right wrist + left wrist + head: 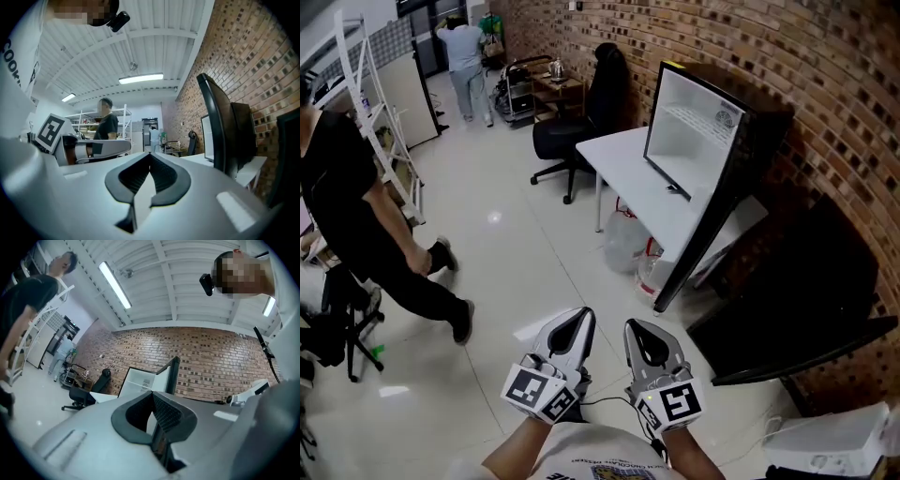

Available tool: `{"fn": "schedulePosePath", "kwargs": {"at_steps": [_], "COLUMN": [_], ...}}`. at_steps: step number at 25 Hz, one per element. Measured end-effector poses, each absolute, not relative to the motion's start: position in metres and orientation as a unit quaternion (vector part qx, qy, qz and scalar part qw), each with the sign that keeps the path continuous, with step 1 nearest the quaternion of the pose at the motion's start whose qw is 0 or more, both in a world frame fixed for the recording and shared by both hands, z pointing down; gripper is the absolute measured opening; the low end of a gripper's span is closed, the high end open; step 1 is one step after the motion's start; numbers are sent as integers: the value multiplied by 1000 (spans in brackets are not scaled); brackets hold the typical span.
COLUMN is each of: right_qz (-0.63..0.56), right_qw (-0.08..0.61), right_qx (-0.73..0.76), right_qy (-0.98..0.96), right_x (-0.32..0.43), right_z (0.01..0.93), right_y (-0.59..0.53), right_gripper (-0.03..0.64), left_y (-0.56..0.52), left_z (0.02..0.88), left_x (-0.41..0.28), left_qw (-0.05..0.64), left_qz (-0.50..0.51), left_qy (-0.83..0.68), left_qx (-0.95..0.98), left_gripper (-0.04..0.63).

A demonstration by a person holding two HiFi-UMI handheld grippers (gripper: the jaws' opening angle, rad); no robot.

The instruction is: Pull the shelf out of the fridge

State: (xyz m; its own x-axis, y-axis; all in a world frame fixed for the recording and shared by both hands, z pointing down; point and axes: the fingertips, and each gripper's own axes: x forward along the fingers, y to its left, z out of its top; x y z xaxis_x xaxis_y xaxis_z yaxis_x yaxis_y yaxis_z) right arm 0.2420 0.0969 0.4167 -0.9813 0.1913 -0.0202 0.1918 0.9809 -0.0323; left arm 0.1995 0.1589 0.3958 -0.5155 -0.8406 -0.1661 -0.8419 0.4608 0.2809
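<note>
The shelf (139,382) shows only as a thin line across the white interior of the fridge (689,131), too small to detail. The fridge stands with its black door (712,206) swung open on a white table (623,178) against the brick wall (825,84). Bags (628,246) lie beneath the table and a black office chair (581,122) is beside it. The floor (516,262) is glossy pale tile. A person in black (356,216) walks at left. Both grippers are well apart from the fridge: the left gripper (581,316) and the right gripper (637,328) each have jaws together on nothing. Only the left gripper view shows the ceiling tube light (115,285). Only the right gripper view shows the door edge-on.
</note>
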Motion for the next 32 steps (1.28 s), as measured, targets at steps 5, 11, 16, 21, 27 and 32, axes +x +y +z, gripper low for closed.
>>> {"fn": "schedulePosePath", "kwargs": {"at_steps": [5, 11, 16, 21, 27, 32], "right_qz": [-12, -10, 4, 19, 29, 22], "right_qw": [2, -12, -20, -21, -20, -9], "right_qx": [69, 8, -25, -62, -95, -115], "right_qy": [998, 1000, 999, 998, 995, 993], "right_x": [182, 103, 35, -15, -50, -66], "right_z": [417, 412, 401, 394, 392, 389], "right_y": [93, 75, 70, 62, 52, 39], "right_gripper": [5, 3, 3, 3, 3, 3], "left_y": [146, 127, 115, 112, 102, 86], "left_z": [398, 390, 383, 381, 387, 383], "left_x": [137, 55, -13, -64, -103, -116], "left_qw": [-11, -28, -37, -44, -58, -54], "left_qz": [171, 178, 187, 202, 209, 208], "left_qy": [838, 810, 785, 762, 744, 727], "left_qx": [-519, -558, -590, -614, -633, -652], "left_gripper": [0, 0, 0, 0, 0, 0]}}
